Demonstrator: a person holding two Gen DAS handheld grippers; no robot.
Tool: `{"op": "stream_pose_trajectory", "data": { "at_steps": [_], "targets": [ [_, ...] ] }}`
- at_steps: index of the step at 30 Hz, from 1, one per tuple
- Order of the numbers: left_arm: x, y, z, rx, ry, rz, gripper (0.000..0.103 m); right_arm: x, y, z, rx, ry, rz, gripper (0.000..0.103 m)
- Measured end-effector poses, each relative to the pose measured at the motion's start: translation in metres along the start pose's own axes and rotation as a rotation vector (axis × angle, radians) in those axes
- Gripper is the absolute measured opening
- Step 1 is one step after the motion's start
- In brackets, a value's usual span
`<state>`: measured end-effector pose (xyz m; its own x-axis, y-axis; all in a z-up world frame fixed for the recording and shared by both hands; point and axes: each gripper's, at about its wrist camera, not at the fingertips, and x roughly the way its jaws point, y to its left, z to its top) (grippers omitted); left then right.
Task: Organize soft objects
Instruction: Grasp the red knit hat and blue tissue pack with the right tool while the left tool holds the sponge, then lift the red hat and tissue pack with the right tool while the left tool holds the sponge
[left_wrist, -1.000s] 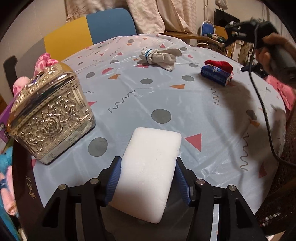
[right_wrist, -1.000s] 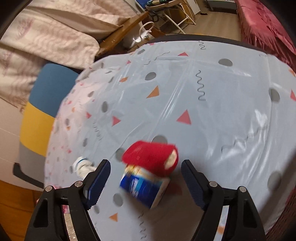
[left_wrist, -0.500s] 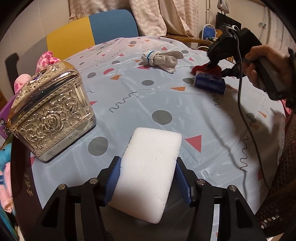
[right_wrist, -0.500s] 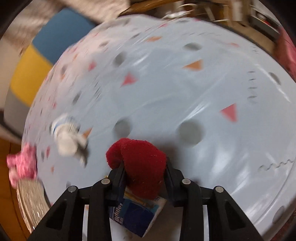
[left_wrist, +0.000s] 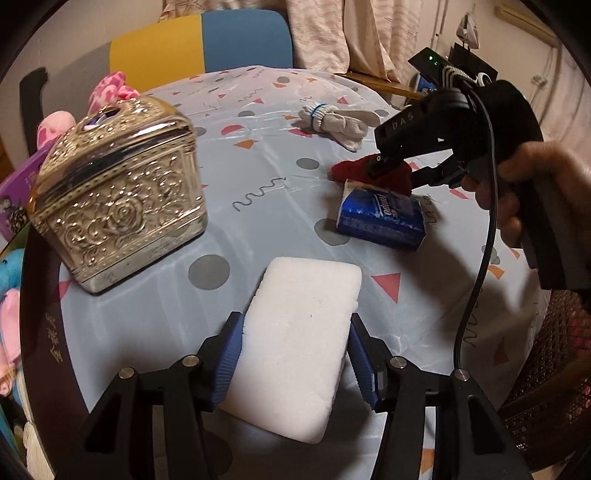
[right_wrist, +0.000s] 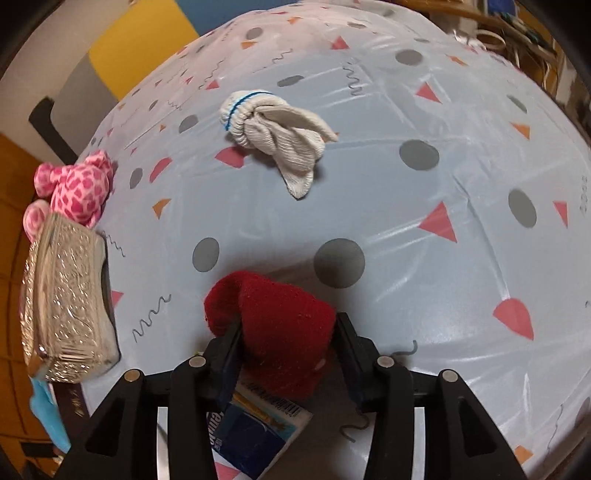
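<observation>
White sponge (left_wrist: 299, 343) lies lengthwise, clamped in left jaws; right jaws clamp red sock (right_wrist: 273, 328).

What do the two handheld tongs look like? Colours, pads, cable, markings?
Both tongs, left and right, have black angular frames, silver screw heads and ribbed blue pads. The right unit's black body shows "DAS" lettering, a green LED and a black cable; a bare hand grips it.

White sponge (left_wrist: 299, 343) clamped flat, red sock (right_wrist: 275, 325) (bunched) pinched, grey sock (right_wrist: 279, 129) loose
</observation>
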<state>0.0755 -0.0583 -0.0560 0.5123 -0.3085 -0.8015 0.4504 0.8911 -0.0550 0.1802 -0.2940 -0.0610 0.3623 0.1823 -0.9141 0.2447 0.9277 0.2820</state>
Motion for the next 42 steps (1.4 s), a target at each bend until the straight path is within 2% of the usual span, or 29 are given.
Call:
{"op": "stream_pose_trajectory", "data": {
  "at_steps": [6,9,15,24,29,42],
  "targets": [
    [-0.005,-0.003,-0.003,-0.004,0.0,0.017,0.055,0.006,0.028,-0.005,-0.175,-0.024,-0.127,0.05],
    [-0.012,-0.004,-0.005,-0.01,-0.002,0.034,0.055,0.008,0.034,-0.01,-0.235,-0.04,-0.162,0.051],
    [-0.04,-0.007,0.0,-0.012,-0.057,0.072,0.055,0.008,0.035,-0.009,-0.269,-0.054,-0.167,0.051],
    [-0.104,-0.001,0.011,-0.043,-0.192,0.098,0.056,0.013,0.042,-0.009,-0.301,-0.072,-0.183,0.051],
    [-0.123,0.011,0.009,-0.083,-0.205,0.12,0.056,0.011,0.041,-0.012,-0.309,-0.085,-0.182,0.051],
    [-0.136,0.052,-0.006,-0.19,-0.196,0.178,0.056,0.011,0.046,-0.014,-0.356,-0.099,-0.212,0.05]
  ]
}}
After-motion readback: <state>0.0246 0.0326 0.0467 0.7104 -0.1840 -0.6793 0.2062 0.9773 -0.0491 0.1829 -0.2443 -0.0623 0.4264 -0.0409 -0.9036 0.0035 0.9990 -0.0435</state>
